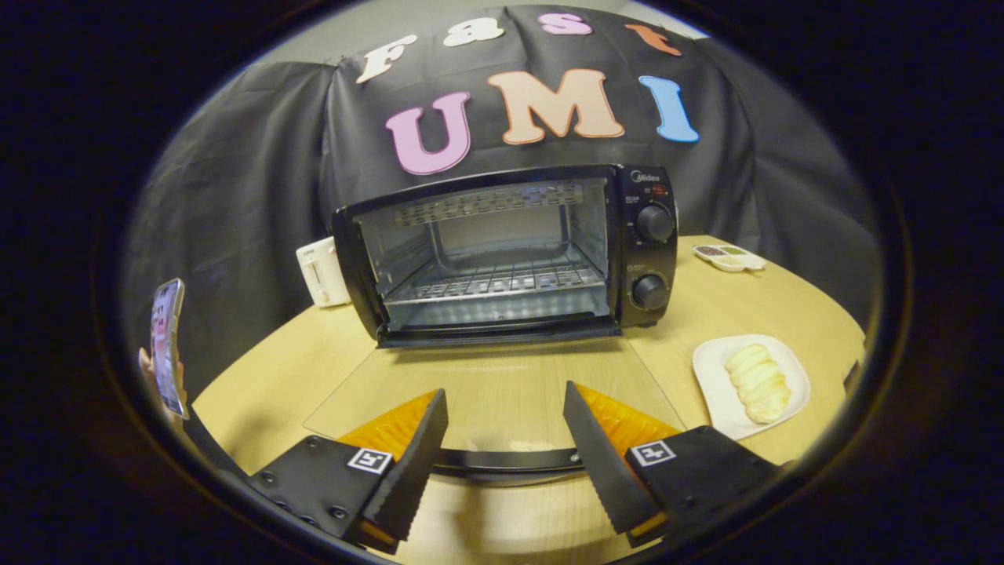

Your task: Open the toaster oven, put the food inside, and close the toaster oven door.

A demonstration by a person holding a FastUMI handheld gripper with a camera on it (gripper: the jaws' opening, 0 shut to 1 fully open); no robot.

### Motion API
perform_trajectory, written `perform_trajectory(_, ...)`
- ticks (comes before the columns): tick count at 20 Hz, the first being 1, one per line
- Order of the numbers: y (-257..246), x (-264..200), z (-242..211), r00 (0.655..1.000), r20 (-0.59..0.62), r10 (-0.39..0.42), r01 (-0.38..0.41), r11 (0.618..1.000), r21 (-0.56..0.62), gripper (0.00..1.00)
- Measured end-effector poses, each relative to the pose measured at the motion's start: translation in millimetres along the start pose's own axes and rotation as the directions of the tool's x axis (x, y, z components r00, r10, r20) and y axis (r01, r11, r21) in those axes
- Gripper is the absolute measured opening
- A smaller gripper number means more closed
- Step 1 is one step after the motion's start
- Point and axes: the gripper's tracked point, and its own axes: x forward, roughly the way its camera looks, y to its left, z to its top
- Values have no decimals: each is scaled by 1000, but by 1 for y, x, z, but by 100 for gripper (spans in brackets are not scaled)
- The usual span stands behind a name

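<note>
Glass shows flat on the tabletop: the toaster oven (502,255), standing toward the far edge, has its door (494,392) folded fully down, so the opening step looks done. Its wire rack is bare. The food (758,382), pale slices, sits on a white plate (715,392) near the right edge, apart from the oven. The gripper (506,420) hangs with fingers spread wide, holding nothing, the door's handle between them. Loading and closing remain.
</note>
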Motion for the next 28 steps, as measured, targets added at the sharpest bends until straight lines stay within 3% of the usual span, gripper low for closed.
perform_trajectory(12, -2, -7, 5, 999, 16, 42, -42, 999, -30, 94)
perform_trajectory(16, -26, -22, 18, 999, 48, 14, -14, 1000, -9, 95)
perform_trajectory(21, -94, -41, 37, 988, 103, -111, 106, 993, 60, 95)
perform_trajectory(28, -203, -55, 24, 935, 83, -346, 332, 932, 147, 96)
